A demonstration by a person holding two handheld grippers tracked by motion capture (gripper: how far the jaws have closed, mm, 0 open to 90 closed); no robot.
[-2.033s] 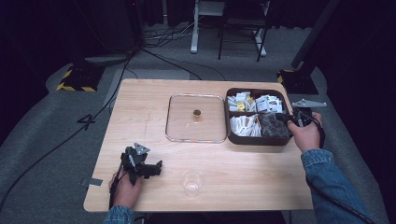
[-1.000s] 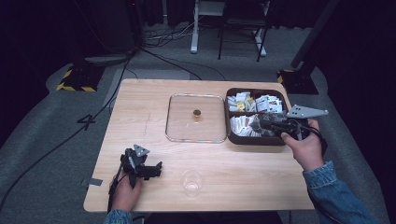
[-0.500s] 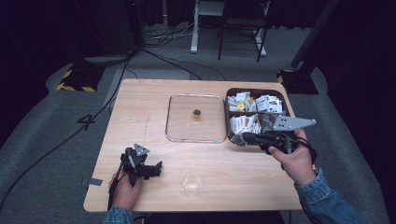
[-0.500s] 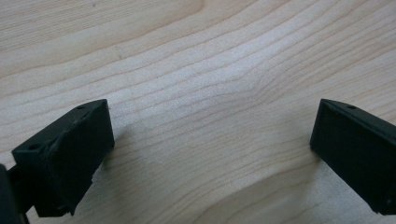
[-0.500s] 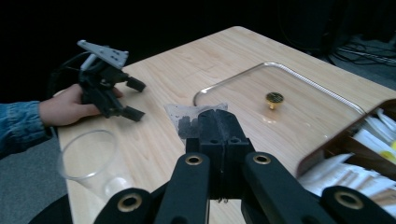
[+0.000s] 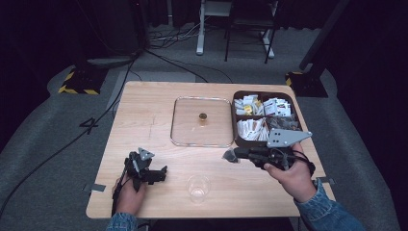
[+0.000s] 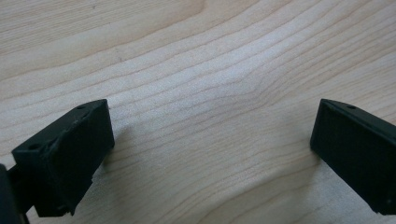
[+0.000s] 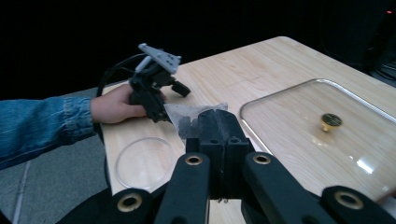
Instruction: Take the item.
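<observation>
My right gripper (image 6: 230,155) held its fingers pinched on a grey sachet (image 8: 189,115), suspended above the tabletop (image 6: 144,115), between the glass lid (image 6: 202,139) and the clear cup (image 6: 198,187). My left gripper (image 6: 161,172) rested left of the cup, fingers (image 7: 70,154) spread wide on bare wood.

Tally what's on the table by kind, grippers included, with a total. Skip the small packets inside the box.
Hand-held grippers: 2 (left, right)
Glass lid: 1
Brown box: 1
Clear cup: 1
Sachet in the right gripper's jaws: 1
Total: 6
</observation>
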